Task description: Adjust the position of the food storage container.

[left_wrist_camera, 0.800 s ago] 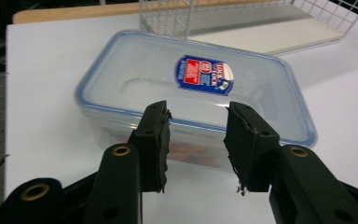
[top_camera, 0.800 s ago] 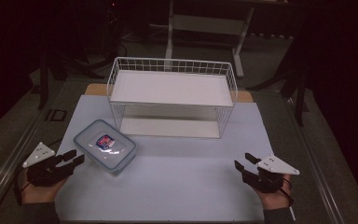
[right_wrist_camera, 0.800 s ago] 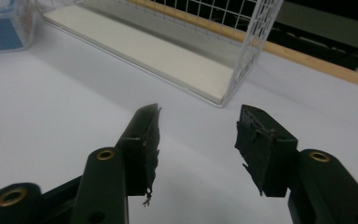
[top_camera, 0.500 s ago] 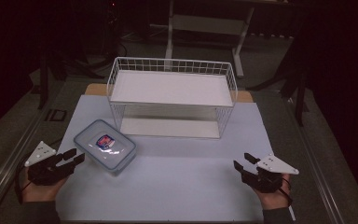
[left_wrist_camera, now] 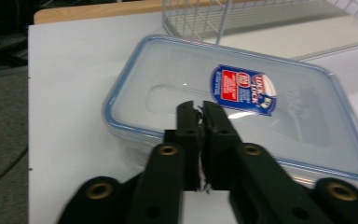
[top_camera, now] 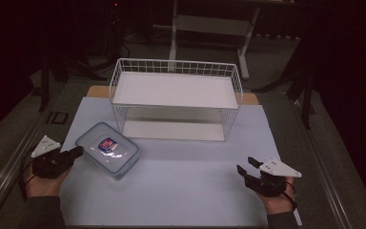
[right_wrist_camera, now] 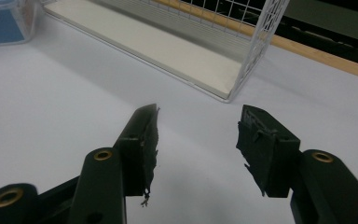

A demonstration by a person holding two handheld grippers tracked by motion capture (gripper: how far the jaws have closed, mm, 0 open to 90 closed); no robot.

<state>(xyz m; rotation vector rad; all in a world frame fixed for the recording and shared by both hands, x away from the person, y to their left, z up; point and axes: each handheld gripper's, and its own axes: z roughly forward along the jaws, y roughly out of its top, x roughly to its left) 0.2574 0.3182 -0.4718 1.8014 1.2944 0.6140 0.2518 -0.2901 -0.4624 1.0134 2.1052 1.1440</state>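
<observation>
— Fingers, high view, left gripper [top_camera: 76, 153]?
— Pressed together, holding nothing; tips just beside the near-left edge of the clear lidded container [top_camera: 107, 150], which lies on the white worktop [top_camera: 186, 191].

— Right gripper [top_camera: 248, 164], same view?
— Fingers partly apart, nothing between them; container well off to their left, wire rack [top_camera: 176, 102] beyond them.

— Left gripper view?
— Fingers [left_wrist_camera: 186, 126] shut on each other, empty. Container [left_wrist_camera: 261, 121] directly ahead, its lid under the tips; contact cannot be told. Blue-and-red label [left_wrist_camera: 243, 89] ahead and right of the tips; rack [left_wrist_camera: 223, 14] beyond the container.

— Right gripper view?
— Fingers [right_wrist_camera: 142, 135] moderately open, empty, bare worktop [right_wrist_camera: 65, 107] beneath. Rack base [right_wrist_camera: 168, 49] ahead; container corner [right_wrist_camera: 4, 21] far ahead-left, well apart.
</observation>
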